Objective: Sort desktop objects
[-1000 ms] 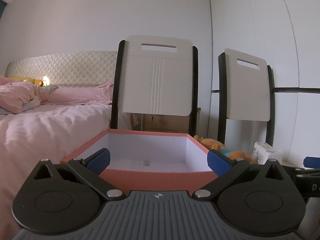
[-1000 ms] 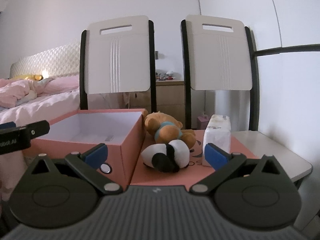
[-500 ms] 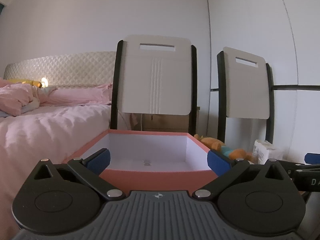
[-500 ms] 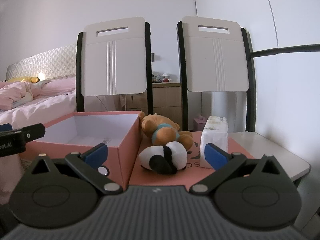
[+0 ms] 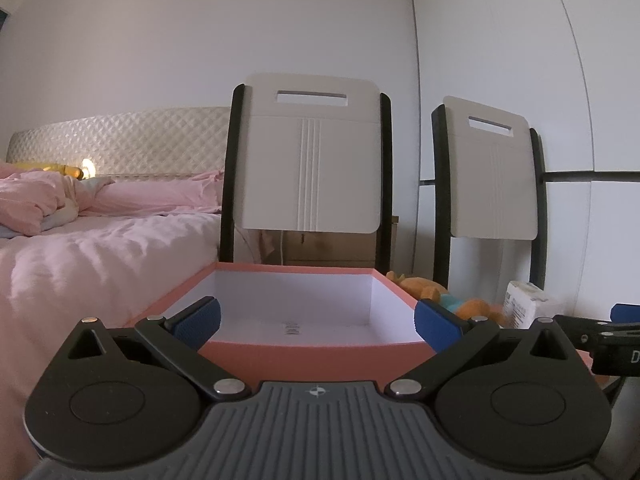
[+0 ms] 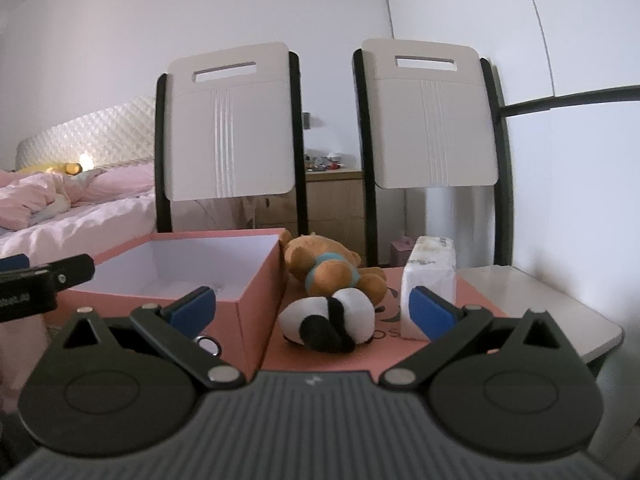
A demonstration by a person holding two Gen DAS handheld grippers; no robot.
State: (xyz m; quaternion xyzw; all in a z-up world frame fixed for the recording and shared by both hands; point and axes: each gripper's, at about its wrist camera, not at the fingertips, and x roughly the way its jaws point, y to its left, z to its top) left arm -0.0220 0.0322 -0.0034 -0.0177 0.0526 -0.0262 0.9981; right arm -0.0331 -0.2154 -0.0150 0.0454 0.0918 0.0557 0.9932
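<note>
**While Both Grippers Are Waiting Open, the Toys Are Lying Beside the Box**

Where the pink bed (image 5: 100,248) is filling the far left of both views, the left gripper (image 5: 316,322) is hovering just in front of the pink box (image 5: 312,354), its blue-padded fingers (image 5: 200,316) spread wide with nothing between them. This box is sitting open, its white interior showing only a small printed mark on the floor.

Moving rightward in the right wrist view, the right gripper (image 6: 312,308) is likewise holding its fingers (image 6: 430,310) wide apart and gripping nothing. Directly ahead of it, a black-and-white panda plush (image 6: 328,320) is lying on a flat pink lid (image 6: 476,300), just beside the box's right wall. Behind the panda and touching it, a brown teddy bear (image 6: 328,268) in a teal top is lying with its head against the box's far corner. Further right, a white tissue pack (image 6: 430,276) is standing upright on the same lid, near the bear but apart from it. Beyond the lid, the grey table (image 6: 540,296) is extending to the right.

Two white folding chairs (image 6: 232,128) are standing behind everything, against the wall.
</note>
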